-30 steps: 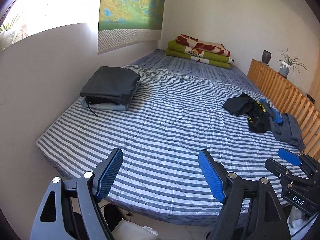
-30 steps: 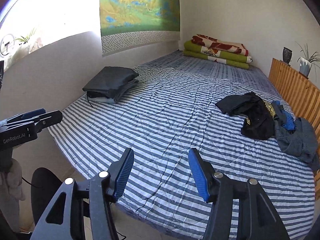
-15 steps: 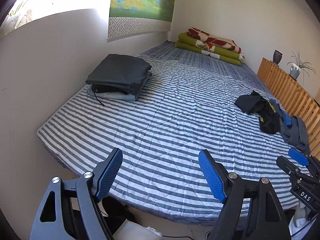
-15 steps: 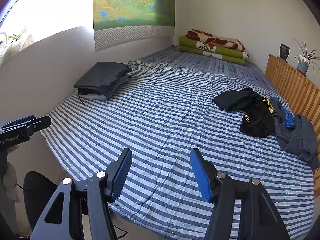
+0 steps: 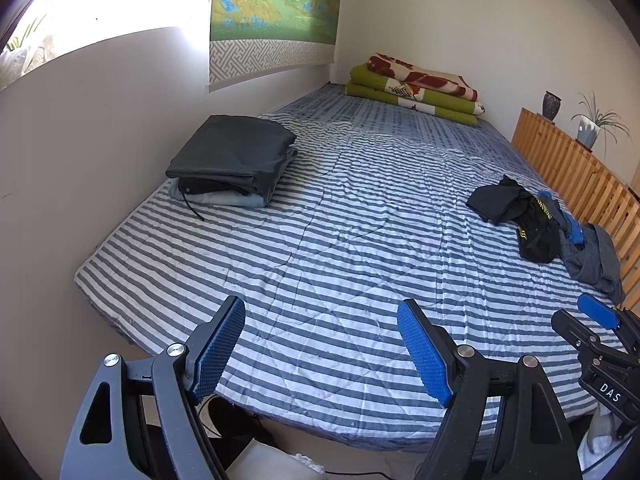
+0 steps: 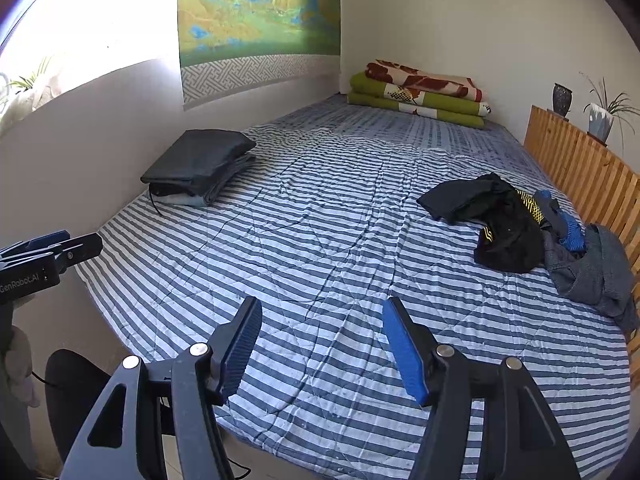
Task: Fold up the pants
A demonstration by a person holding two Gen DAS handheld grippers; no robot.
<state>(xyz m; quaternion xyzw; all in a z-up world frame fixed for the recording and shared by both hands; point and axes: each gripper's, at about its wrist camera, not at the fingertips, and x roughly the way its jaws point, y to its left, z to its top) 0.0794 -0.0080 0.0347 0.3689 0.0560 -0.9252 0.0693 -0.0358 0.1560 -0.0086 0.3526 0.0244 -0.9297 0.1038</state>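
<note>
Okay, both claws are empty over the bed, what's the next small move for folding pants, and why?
Probably reach the right claw, whose jaws have just been opening with nothing between them, toward the crumpled pile of dark clothes by the wooden slatted headboard. The folded stack near the wall looks done, and the striped bedspread in front lies bare for spreading a pair out.

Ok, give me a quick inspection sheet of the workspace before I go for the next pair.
Surface: striped bedcover, wrinkled.
Job's things: folded stack by the wall; unfolded clothes pile by the wooden rail.
Clutter: folded blankets at the far end.
Grippers: left gripper open, empty; right gripper empty, jaws just been opening.
Cables: cord trailing from the stack.
Surroundings: wall hanging, vase, potted plant.
</note>
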